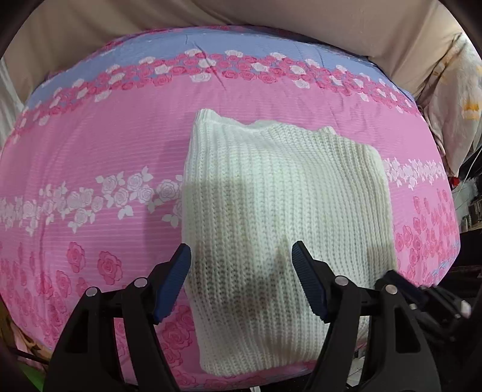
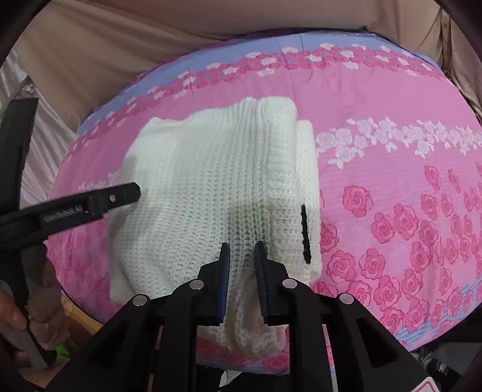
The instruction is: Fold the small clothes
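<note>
My left claw (image 1: 241, 280) sits nearest in its wrist view, released, jaws spread wide with nothing between the blue pads (image 1: 171, 283). It points steeply down at the near part of the white knit garment (image 1: 283, 211), whose left edge runs just past the left pad. The claw's shadow falls on the knit; contact I cannot tell.

My right claw (image 2: 242, 283) has its jaws close together with a narrow gap. A raised ridge of the white knit runs under that gap at the garment's near edge (image 2: 241, 328); whether the pads actually pinch it I cannot tell, looks like hovering just above.

In the right wrist view the left claw's finger (image 2: 120, 196) comes in from the left, tip over the garment's left side. A hand (image 2: 18, 319) shows at the lower left edge, holding the left rig.

The garment lies folded into a rough rectangle on the bed, on a pink rose-print sheet (image 1: 90, 150). In the right view it has a layered fold along its right side, with a short black mark (image 2: 305, 232) on the lower layer.

Farther off, the sheet turns to a pale blue band (image 1: 241, 45) with a rose border. Beyond that, beige fabric (image 1: 271, 15) at the back.
</note>
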